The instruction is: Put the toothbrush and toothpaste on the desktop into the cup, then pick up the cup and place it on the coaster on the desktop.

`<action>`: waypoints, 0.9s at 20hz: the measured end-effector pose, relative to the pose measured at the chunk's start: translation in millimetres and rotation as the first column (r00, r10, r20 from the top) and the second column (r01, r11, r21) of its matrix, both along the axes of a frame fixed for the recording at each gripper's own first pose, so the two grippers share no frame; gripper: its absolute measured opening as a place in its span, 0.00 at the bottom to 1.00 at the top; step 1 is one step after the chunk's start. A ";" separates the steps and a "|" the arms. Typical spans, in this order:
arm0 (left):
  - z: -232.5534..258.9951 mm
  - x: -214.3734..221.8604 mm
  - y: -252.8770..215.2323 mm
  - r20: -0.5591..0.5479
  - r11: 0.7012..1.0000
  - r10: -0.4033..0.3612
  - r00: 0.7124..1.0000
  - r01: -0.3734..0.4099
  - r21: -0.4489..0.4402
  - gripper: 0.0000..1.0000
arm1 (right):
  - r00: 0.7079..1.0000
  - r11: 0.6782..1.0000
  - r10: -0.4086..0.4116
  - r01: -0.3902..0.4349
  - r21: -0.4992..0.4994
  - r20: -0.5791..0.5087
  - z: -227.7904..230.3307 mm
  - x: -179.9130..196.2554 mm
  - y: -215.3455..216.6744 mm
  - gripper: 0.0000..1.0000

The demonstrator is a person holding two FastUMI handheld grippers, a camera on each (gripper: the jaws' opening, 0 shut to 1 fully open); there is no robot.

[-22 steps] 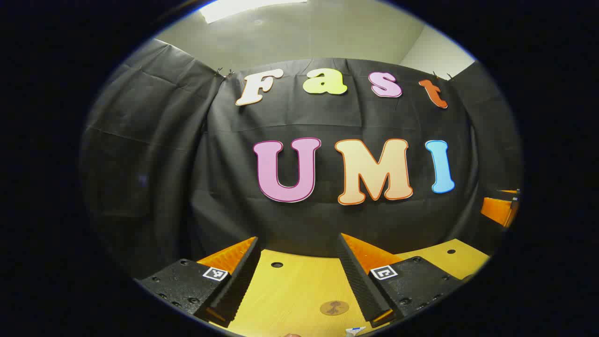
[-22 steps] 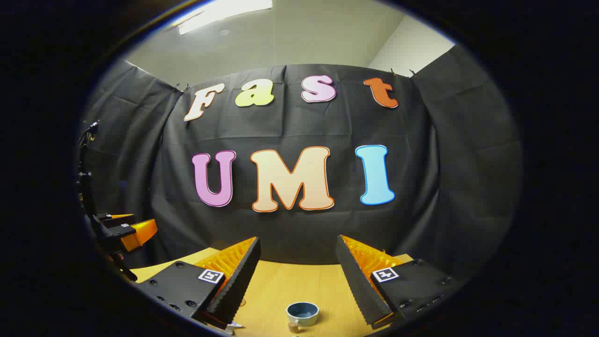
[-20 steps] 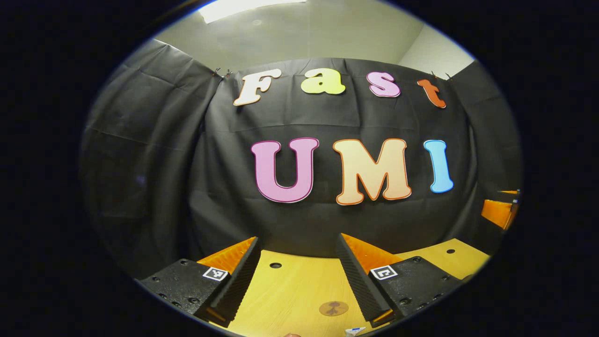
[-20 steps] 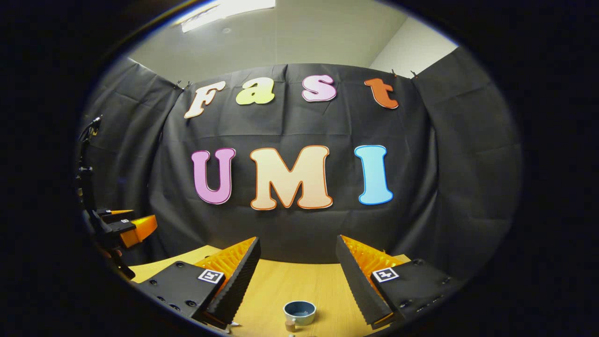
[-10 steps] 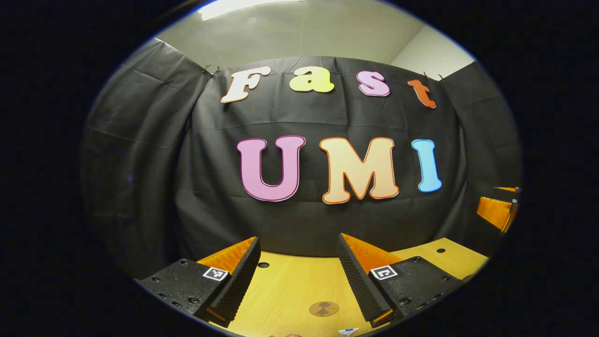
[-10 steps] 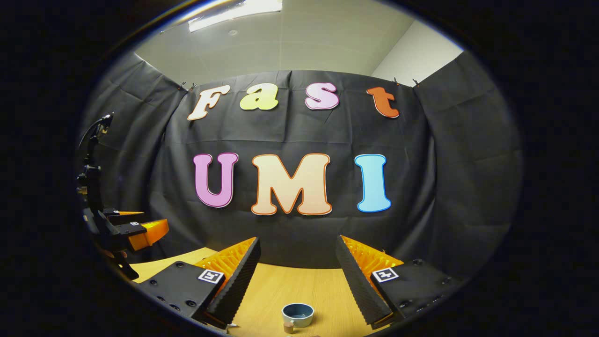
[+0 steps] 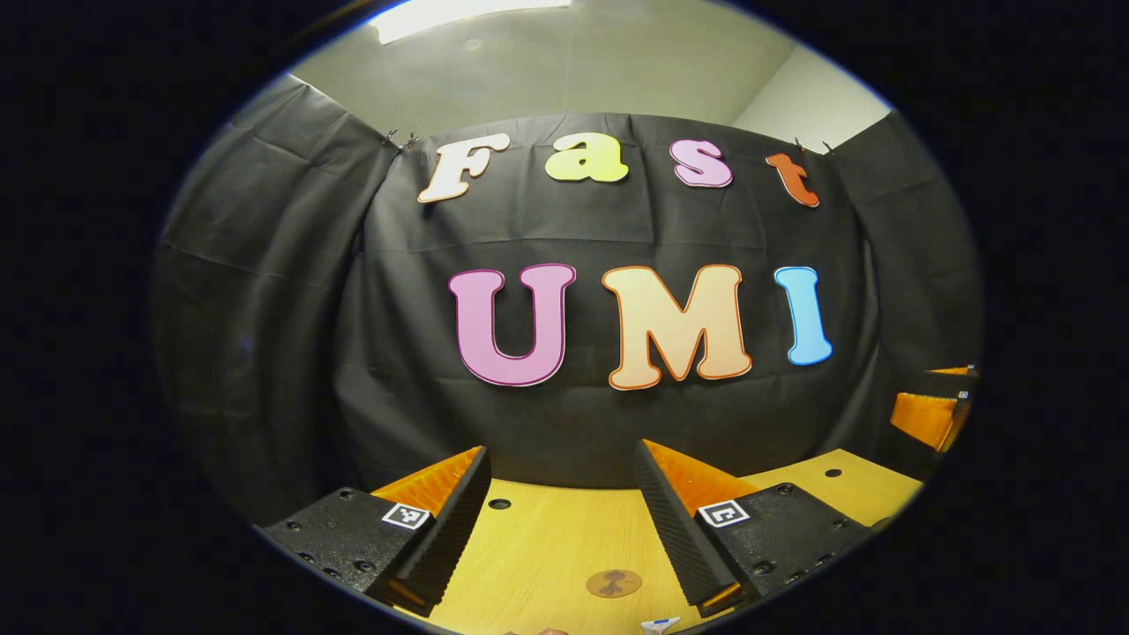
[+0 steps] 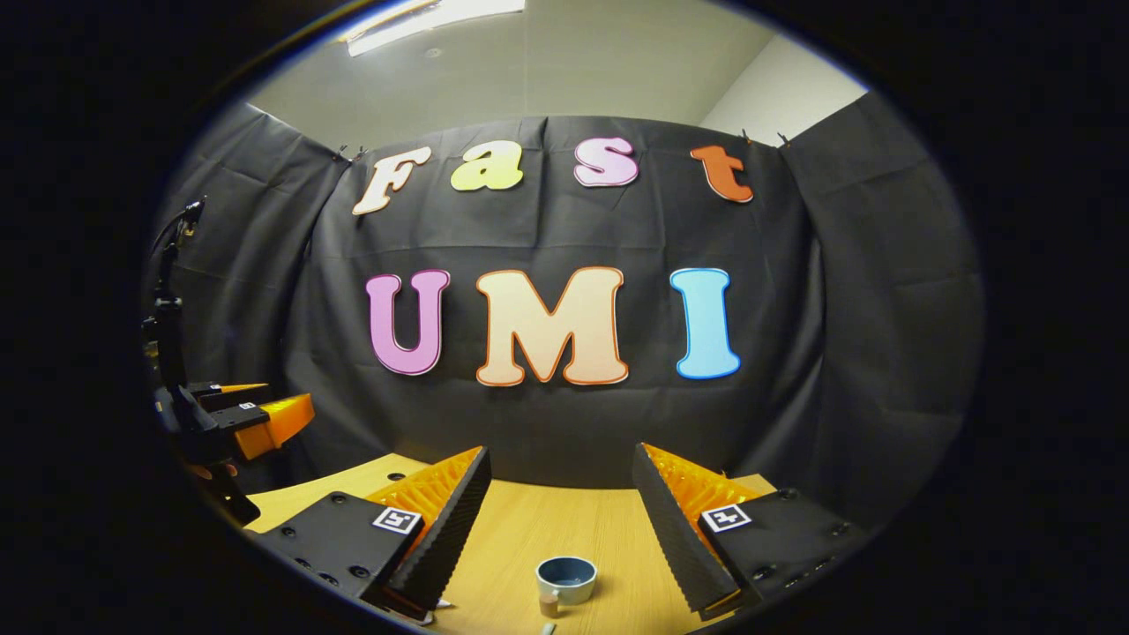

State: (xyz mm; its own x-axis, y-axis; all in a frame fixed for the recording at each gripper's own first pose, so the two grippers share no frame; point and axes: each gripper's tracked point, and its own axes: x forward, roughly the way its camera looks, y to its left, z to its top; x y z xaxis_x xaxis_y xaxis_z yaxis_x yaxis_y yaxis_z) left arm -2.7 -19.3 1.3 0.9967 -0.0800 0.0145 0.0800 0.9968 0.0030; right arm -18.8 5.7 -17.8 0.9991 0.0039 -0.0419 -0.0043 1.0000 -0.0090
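Both tools held wide and empty above the wooden worktop (image 8: 529, 529).
Left tool (image 7: 560, 467): coaster (image 7: 614, 583) lies just ahead between its fingers. Right tool (image 8: 560, 467): blue cup (image 8: 566, 578) stands ahead between its fingers.

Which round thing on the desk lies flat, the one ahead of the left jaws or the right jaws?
The brown coaster ahead of the left jaws; the blue cup stands upright.

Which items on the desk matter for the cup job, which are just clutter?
Job: cup; coaster; what looks like the toothpaste tip at the frame edge; left gripper and right gripper, both open and empty.

Clutter: small brown cylinder by the cup.
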 end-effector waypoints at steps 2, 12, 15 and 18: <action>0.4 -3.1 0.6 0.001 1.000 -0.001 1.000 0.001 -0.001 0.94 | 0.999 1.000 0.013 -0.013 -0.003 -0.036 -13.2 -3.4 2.9 0.99; 1.0 -8.9 15.5 0.010 1.000 0.009 1.000 -0.009 0.004 0.94 | 0.941 0.998 -0.006 -0.014 -0.056 -0.338 -133.4 -20.4 3.8 0.99; -3.0 -8.7 21.6 0.007 1.000 0.013 1.000 -0.013 0.014 0.94 | 0.907 0.999 -0.010 -0.006 -0.038 -0.422 -162.4 -23.8 2.3 0.99; -6.3 -5.8 28.8 0.001 1.000 0.021 1.000 -0.021 0.017 0.94 | 0.868 1.000 -0.020 0.012 -0.019 -0.496 -193.1 -26.7 0.5 1.00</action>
